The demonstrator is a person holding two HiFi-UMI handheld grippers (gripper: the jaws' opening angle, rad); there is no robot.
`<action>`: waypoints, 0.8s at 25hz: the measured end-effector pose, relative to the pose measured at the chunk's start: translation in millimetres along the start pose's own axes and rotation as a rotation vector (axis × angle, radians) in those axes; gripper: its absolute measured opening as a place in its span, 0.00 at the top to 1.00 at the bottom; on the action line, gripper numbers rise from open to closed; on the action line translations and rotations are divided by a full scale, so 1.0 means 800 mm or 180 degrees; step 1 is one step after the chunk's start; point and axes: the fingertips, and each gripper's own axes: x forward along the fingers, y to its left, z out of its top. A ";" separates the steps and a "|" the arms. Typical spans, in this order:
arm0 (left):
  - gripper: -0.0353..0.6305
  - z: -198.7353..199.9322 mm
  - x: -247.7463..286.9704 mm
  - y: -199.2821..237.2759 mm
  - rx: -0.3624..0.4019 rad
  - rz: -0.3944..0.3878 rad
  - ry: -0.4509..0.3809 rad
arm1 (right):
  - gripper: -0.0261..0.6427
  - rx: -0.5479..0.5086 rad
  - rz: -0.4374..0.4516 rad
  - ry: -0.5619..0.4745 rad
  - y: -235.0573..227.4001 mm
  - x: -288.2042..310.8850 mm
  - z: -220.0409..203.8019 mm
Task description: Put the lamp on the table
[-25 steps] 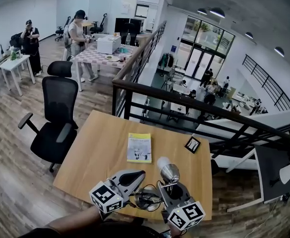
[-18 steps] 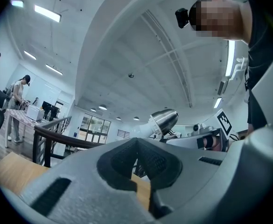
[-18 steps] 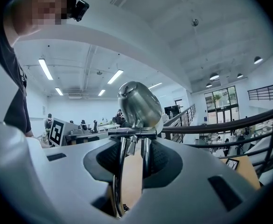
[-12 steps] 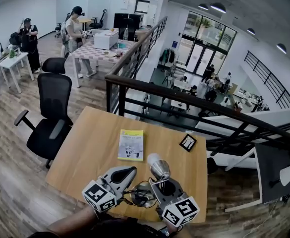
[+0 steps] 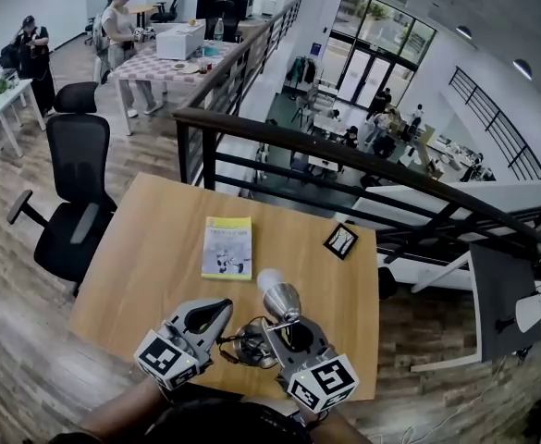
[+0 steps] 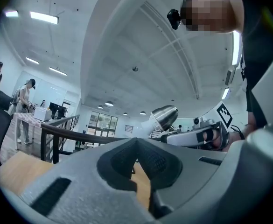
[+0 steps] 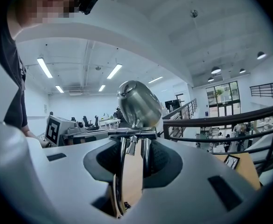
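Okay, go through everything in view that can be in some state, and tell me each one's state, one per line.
Silver metal lamp with a white bulb: gripped over the table's near edge, shade tilted toward the book.
Right gripper: fingers shut on the lamp's wire stem.
Left gripper: fingers together, nothing seen between them.
Yellow paperback book: closed, lying flat on the wooden table.
Black office chair: empty, beside the table.

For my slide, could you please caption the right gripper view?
Right gripper shut on the lamp stem, over the wooden table.
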 end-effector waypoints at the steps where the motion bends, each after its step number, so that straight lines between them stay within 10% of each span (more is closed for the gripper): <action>1: 0.93 -0.007 0.003 0.005 -0.0024 -0.0007 0.0033 | 0.80 0.0013 -0.0016 0.0020 -0.004 0.003 -0.004; 20: 0.93 -0.065 0.037 0.074 -0.0270 -0.0090 0.0283 | 0.80 0.0164 -0.0056 0.0323 -0.046 0.082 -0.059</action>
